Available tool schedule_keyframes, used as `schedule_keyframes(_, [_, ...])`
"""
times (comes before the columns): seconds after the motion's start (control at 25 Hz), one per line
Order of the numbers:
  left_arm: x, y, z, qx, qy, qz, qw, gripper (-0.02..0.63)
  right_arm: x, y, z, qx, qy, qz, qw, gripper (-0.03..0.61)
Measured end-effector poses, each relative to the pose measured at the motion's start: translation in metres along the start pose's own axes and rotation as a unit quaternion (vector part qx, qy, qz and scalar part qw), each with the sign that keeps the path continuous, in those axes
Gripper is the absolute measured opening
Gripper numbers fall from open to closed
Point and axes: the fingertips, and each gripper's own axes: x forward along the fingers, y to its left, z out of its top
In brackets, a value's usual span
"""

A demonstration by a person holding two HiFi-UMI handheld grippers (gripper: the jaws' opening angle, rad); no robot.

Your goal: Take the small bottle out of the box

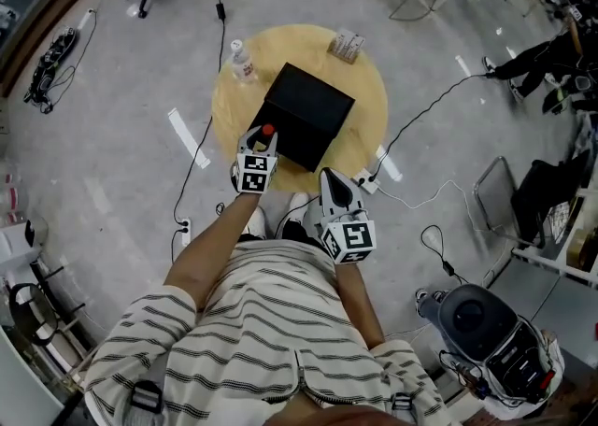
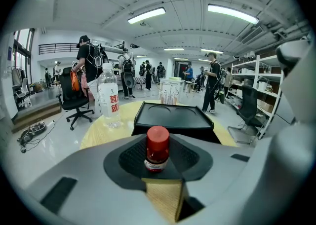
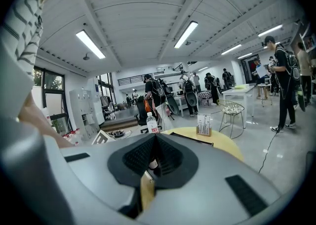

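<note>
A small bottle with a red cap (image 1: 267, 131) stands upright between the pads of my left gripper (image 1: 263, 137), at the near corner of the black box (image 1: 308, 116). In the left gripper view the pads flank the small bottle (image 2: 157, 142) on both sides and press on it, with the closed-looking box (image 2: 174, 118) just beyond. I cannot tell if the bottle rests on the table or hangs above it. My right gripper (image 1: 328, 176) hovers at the table's near edge, right of the box; its pads (image 3: 163, 155) meet at the tip and hold nothing.
The round wooden table (image 1: 369, 88) also carries a clear water bottle (image 1: 242, 63) at the far left and a small rack (image 1: 347, 45) at the back. Cables and a power strip (image 1: 366, 181) lie on the floor. Several people stand far behind.
</note>
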Motion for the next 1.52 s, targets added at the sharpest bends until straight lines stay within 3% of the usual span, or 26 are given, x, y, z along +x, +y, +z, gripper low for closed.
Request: schedule_keyframes(1.52, [-0.098, -0.03, 0.072, 0.015, -0.09, -0.066, 0.9937, 0.146, -0.015, 0.019, 0.029, -0.016, -0.033, -0.004, 0.999, 0.018])
